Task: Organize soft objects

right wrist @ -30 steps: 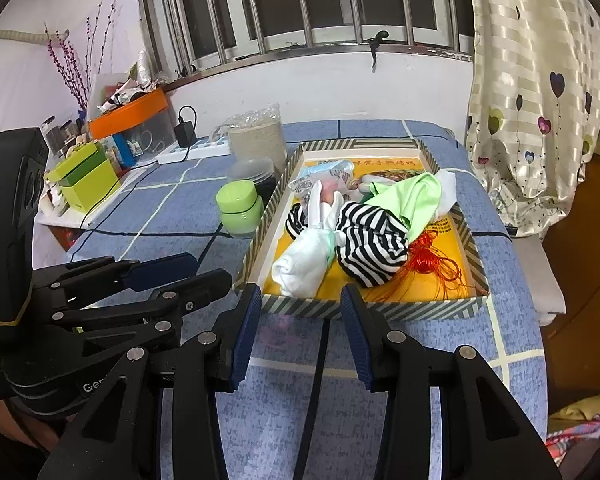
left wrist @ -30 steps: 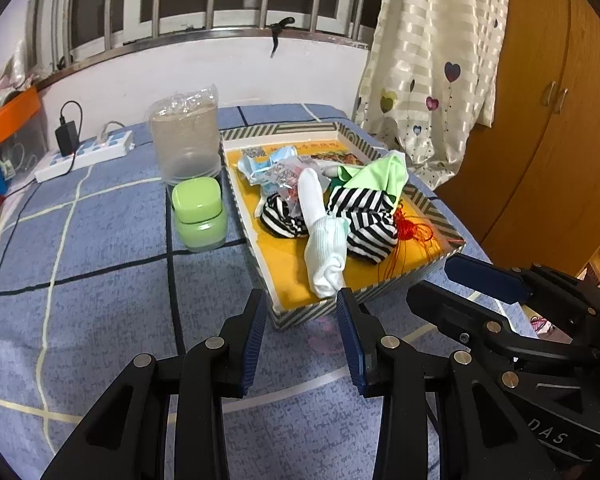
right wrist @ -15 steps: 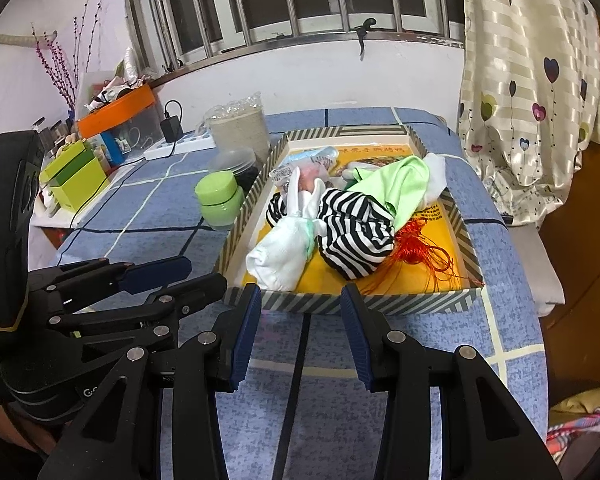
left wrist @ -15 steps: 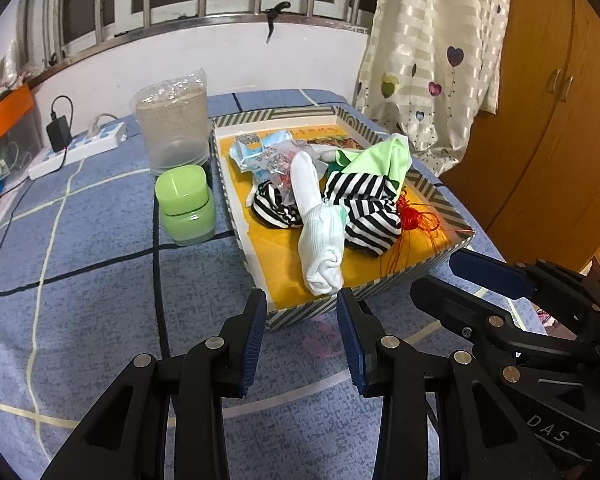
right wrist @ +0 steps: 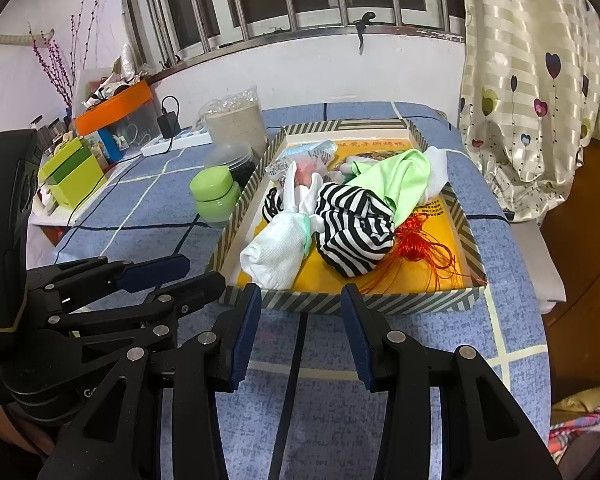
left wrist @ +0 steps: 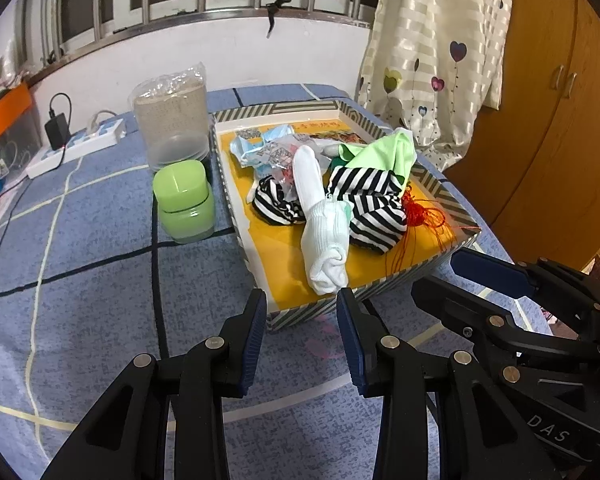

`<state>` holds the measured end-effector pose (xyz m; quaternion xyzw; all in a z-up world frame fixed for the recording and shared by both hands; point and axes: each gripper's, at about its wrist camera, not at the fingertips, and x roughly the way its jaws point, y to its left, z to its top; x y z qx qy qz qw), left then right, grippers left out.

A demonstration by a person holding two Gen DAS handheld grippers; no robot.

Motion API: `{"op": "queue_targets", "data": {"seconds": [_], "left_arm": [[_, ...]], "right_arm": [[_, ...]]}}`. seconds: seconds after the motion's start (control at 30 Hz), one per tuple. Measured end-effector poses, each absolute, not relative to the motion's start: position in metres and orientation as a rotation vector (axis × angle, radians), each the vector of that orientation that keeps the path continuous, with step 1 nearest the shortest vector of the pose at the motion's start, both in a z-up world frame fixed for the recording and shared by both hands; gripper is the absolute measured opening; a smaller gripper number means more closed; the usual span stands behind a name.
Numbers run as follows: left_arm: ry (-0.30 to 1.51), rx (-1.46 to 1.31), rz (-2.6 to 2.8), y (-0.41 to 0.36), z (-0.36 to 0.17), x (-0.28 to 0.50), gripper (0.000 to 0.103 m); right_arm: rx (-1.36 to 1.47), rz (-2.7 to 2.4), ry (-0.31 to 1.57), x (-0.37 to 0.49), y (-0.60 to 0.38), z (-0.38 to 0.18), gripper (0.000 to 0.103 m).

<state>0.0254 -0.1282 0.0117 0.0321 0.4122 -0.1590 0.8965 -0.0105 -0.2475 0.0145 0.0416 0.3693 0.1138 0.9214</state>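
I hold both tools low over the blue checked tablecloth (left wrist: 100,240), side by side, aimed at the shallow stripe-edged cardboard tray with a yellow floor (right wrist: 340,302). My left gripper (left wrist: 302,340) fills the lower centre of its view, fingers spread wide with nothing between them, tips just short of the tray's near wall. My right gripper (right wrist: 298,332) sits the same way at the bottom of its view, also spread wide and empty; in the left view it enters from the lower right, and white letters "DAS" show on its body.

The soft things lie heaped inside the tray: a black-and-white striped cloth (right wrist: 352,232) in the middle, a light green cloth (right wrist: 396,178) draped over its far side, a rolled white sock (left wrist: 324,224) nearest me, and a red tasselled cord (right wrist: 416,244) trailing toward the tray's right corner.

Left of the tray stand a clear plastic container (left wrist: 172,120) and a small green lidded jar (left wrist: 184,202). Printed writing on the tray floor is too small to read.
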Motion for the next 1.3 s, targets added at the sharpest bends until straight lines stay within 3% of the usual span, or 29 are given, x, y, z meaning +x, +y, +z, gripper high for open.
{"op": "queue_targets", "data": {"seconds": [1.3], "left_arm": [[0.866,0.082,-0.306,-0.1324,0.0072,0.0229,0.035]], "right_arm": [[0.094,0.234,0.77,-0.0101,-0.2486,0.0094,0.043]]}}
